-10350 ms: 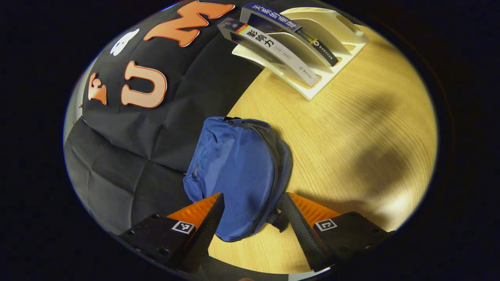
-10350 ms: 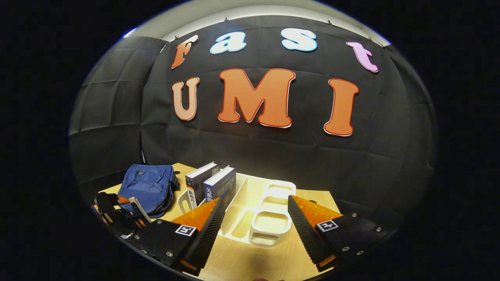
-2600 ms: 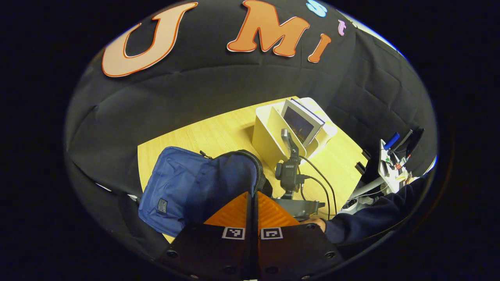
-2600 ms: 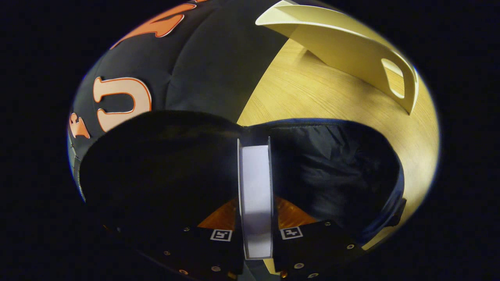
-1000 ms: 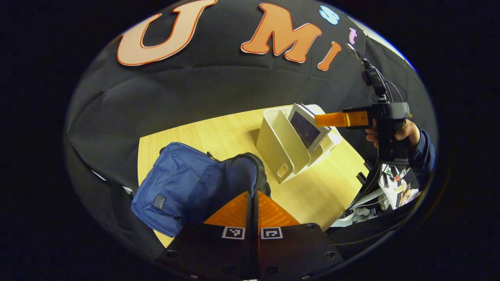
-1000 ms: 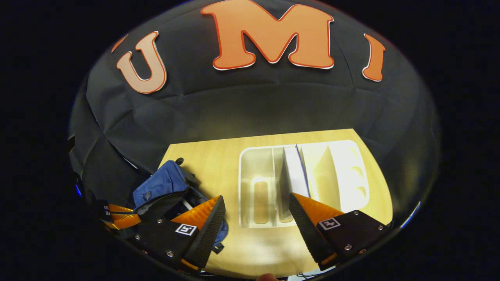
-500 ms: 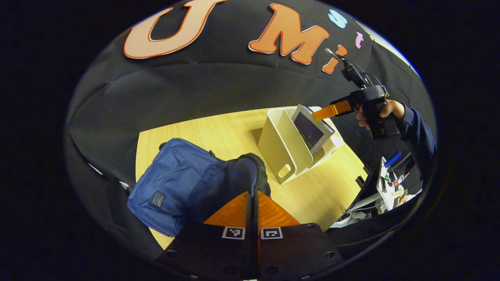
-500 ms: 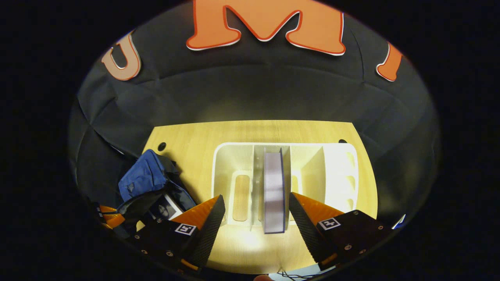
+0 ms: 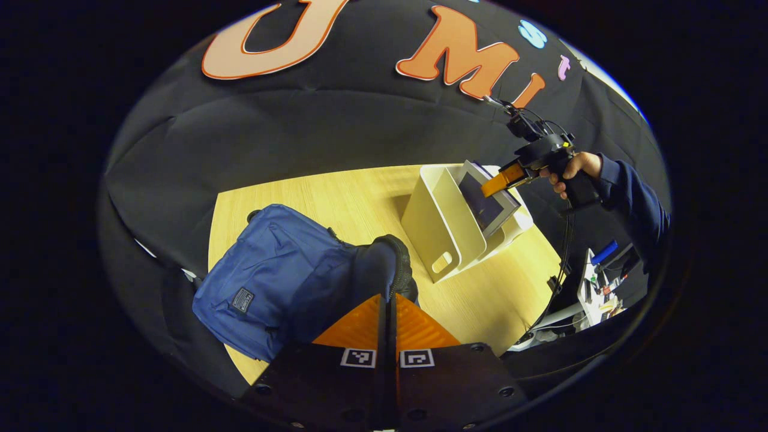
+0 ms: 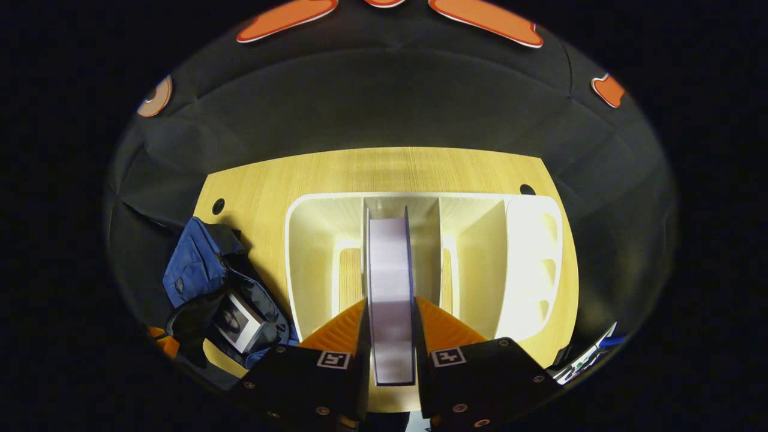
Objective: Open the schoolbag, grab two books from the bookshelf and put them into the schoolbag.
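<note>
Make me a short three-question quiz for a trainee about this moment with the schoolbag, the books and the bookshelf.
1. True or false: the right gripper is shut on the second book, which stands in the white bookshelf.
2. What is the left gripper doing? A) lying open on the table B) pinching the rim of the blue schoolbag C) gripping the bookshelf
3. Fill in: a first book shows inside the ____ schoolbag.

Key
1. True: both fingers press on its covers.
2. B, as far as the left gripper view shows.
3. Open.
</note>
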Available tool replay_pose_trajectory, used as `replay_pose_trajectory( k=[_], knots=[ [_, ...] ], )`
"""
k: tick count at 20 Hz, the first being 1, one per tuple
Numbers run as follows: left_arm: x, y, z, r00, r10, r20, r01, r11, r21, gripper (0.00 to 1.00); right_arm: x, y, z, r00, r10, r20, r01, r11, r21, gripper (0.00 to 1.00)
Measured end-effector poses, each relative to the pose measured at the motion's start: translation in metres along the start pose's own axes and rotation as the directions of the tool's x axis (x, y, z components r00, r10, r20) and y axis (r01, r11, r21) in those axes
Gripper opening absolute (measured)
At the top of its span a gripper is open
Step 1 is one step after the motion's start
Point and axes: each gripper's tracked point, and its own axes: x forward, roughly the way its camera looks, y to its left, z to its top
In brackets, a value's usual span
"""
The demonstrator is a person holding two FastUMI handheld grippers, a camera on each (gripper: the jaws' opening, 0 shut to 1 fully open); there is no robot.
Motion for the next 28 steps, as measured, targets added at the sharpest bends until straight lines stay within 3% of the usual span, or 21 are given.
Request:
replay_pose_trajectory(
  k=[5,6,7,10,21,28],
  knots=[
    [-0.002,-0.001,0.000,1.000,0.016,0.005,-0.016,1.000,-0.014,0.01,-0.007,-0.003,-0.002,0.999,0.033,-0.013,-0.033,0.999,0.025,0.28],
    [-0.001,-0.002,0.001,1.000,0.017,0.006,-0.017,1.000,-0.019,0.01,-0.012,-0.001,-0.004,0.999,0.047,-0.016,-0.047,0.999,0.023,0.36],
    [-0.001,-0.003,0.000,1.000,0.018,0.006,-0.018,1.000,-0.022,0.01,-0.019,-0.001,-0.007,0.998,0.057,-0.018,-0.056,0.998,0.020,0.26],
    [-0.002,-0.008,0.002,1.000,0.018,0.018,-0.018,1.000,-0.024,0.00,-0.042,0.001,-0.011,0.997,0.073,-0.007,-0.073,0.997,-0.003,0.25],
    [-0.004,-0.011,-0.002,1.000,-0.009,0.027,0.008,1.000,0.009,0.00,-0.166,-0.013,-0.019,0.981,0.121,0.152,-0.120,0.993,-0.013,0.24],
    [-0.003,-0.010,0.000,1.000,-0.011,0.013,0.010,1.000,0.028,0.01,-0.194,-0.003,-0.049,0.956,0.212,0.202,-0.222,0.974,0.031,0.24]
  ],
)
